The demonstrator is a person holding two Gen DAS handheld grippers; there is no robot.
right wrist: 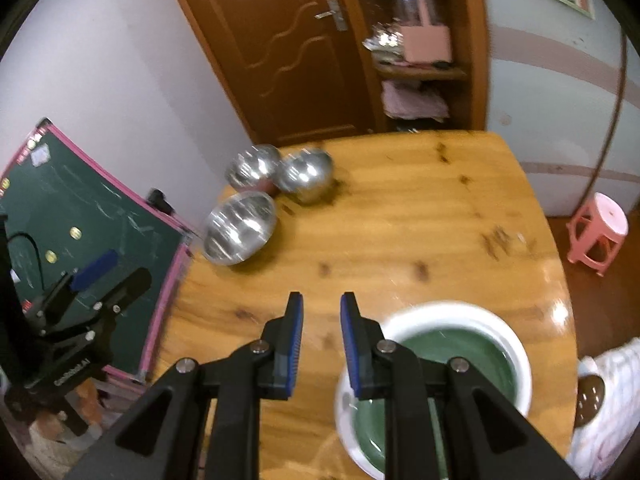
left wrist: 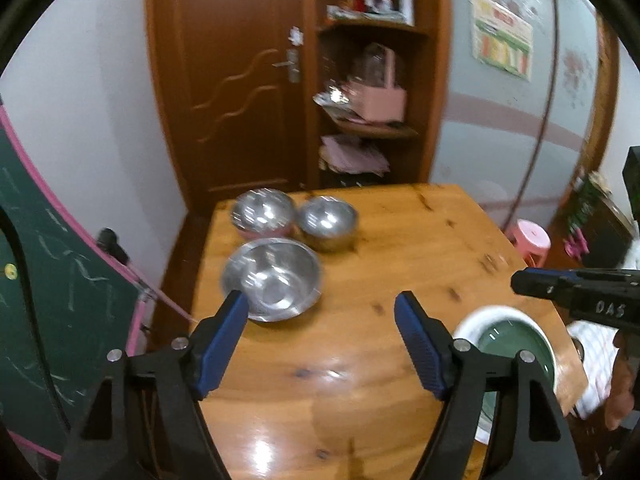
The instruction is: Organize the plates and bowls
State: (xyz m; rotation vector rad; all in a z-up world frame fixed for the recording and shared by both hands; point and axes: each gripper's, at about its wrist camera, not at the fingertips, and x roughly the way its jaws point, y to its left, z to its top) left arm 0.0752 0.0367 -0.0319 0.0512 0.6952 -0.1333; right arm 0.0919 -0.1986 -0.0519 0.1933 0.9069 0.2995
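Three steel bowls stand at the far left of the wooden table (left wrist: pixel 360 360): a large near one (left wrist: pixel 272 278) (right wrist: pixel 240 227), a far left one (left wrist: pixel 262 211) (right wrist: pixel 253 166) and a far right one (left wrist: pixel 328 220) (right wrist: pixel 306 174). A green plate with a white rim (left wrist: pixel 516 344) (right wrist: pixel 452 344) lies at the near right, over another white-rimmed plate (right wrist: pixel 348 432). My left gripper (left wrist: pixel 322 310) is open and empty above the table, its left fingertip near the large bowl. My right gripper (right wrist: pixel 321 304) is narrowly open and empty, just left of the plates; it also shows in the left wrist view (left wrist: pixel 576 292).
A green chalkboard with a pink frame (right wrist: pixel 88 216) leans left of the table. A brown door (left wrist: pixel 240 80) and a shelf unit (left wrist: pixel 372 92) stand behind it. A pink stool (right wrist: pixel 598 230) is on the floor to the right.
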